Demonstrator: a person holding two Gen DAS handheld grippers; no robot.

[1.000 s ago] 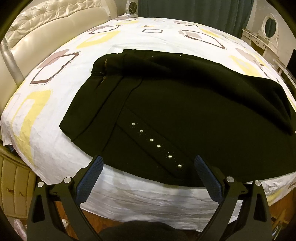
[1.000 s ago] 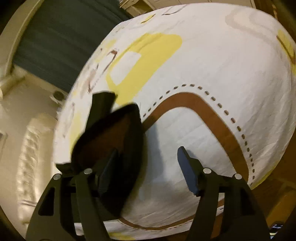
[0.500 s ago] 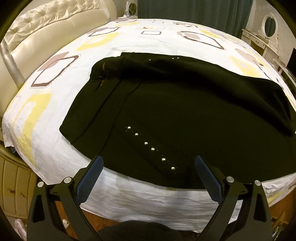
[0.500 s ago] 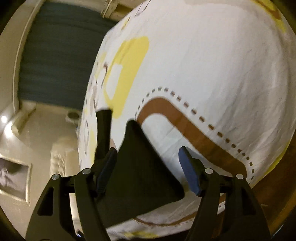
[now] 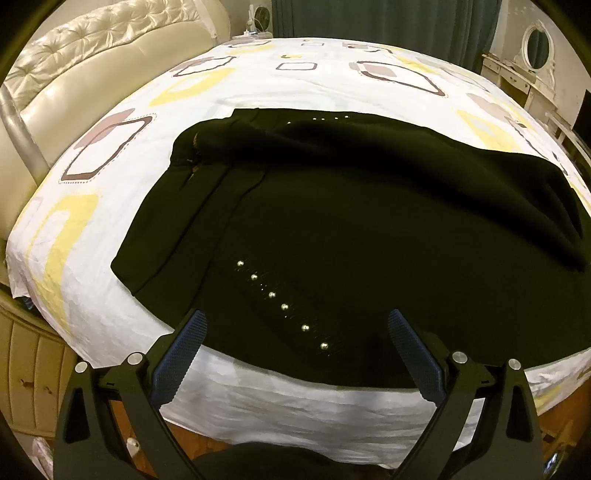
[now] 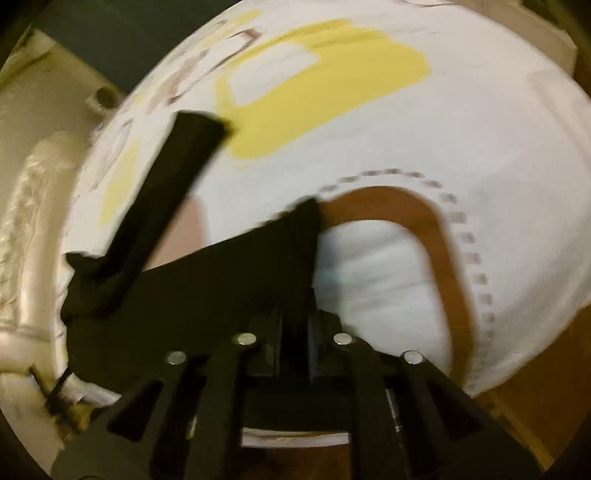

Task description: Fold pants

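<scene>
Pants (image 5: 369,229), black, silver-studded, spread across bedsheet (image 5: 258,85)

Your left wrist view looks steeply down over the bed (image 5: 110,295) foot; right sits close, sharing pants (image 6: 221,288) toward 9 o'clock.

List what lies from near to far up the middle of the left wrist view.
Left gripper → bedsheet edge → black pants → patterned bedsheet → green curtain.
</scene>
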